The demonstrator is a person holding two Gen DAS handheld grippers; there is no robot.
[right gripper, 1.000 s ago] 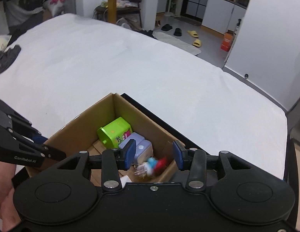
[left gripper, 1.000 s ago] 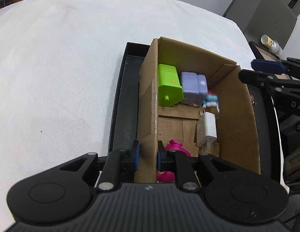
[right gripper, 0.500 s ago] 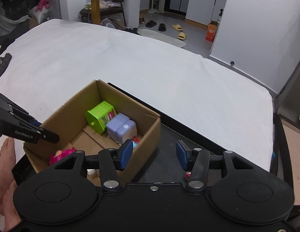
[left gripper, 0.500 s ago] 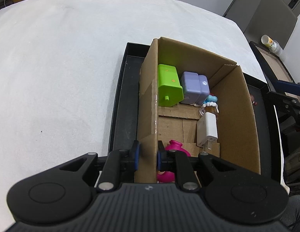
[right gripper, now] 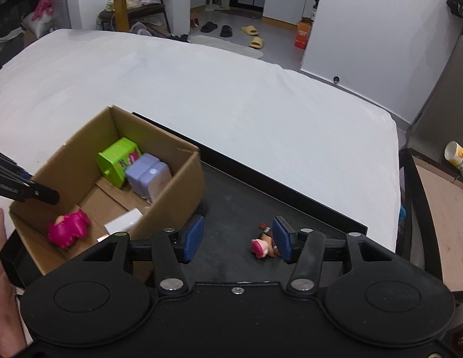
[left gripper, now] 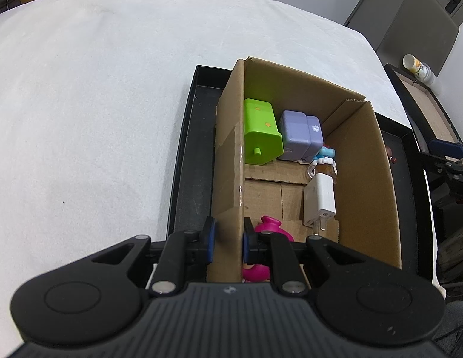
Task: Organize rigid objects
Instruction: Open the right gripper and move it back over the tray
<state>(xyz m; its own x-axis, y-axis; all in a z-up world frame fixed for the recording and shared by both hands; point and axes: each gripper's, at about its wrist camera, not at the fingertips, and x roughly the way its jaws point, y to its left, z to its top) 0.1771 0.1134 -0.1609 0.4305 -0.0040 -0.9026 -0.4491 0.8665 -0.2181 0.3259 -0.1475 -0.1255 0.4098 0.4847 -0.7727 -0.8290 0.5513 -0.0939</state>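
Note:
A cardboard box (left gripper: 368, 179) stands in a black tray (left gripper: 189, 161) on a white-covered table. In it lie a green block (left gripper: 259, 132), a lilac block (left gripper: 301, 135), a small blue-white figure (left gripper: 325, 156), a white charger (left gripper: 321, 200) and a pink toy (left gripper: 271, 228). My left gripper (left gripper: 227, 240) is shut on the box's left wall near its front corner. My right gripper (right gripper: 236, 240) is open above the tray floor (right gripper: 237, 208), right of the box (right gripper: 174, 191). A small pink-headed figure (right gripper: 262, 244) lies on the tray just inside the right finger.
A white and yellow bottle (right gripper: 458, 159) lies on a wooden surface to the right, past the table's edge. Slippers and an orange box (right gripper: 303, 34) sit on the floor beyond the table. A bare hand (right gripper: 1, 298) shows at the left edge.
My right gripper has swung right, from above the box to above the tray floor, and the small figure has come into view. The left gripper and the box have stayed put.

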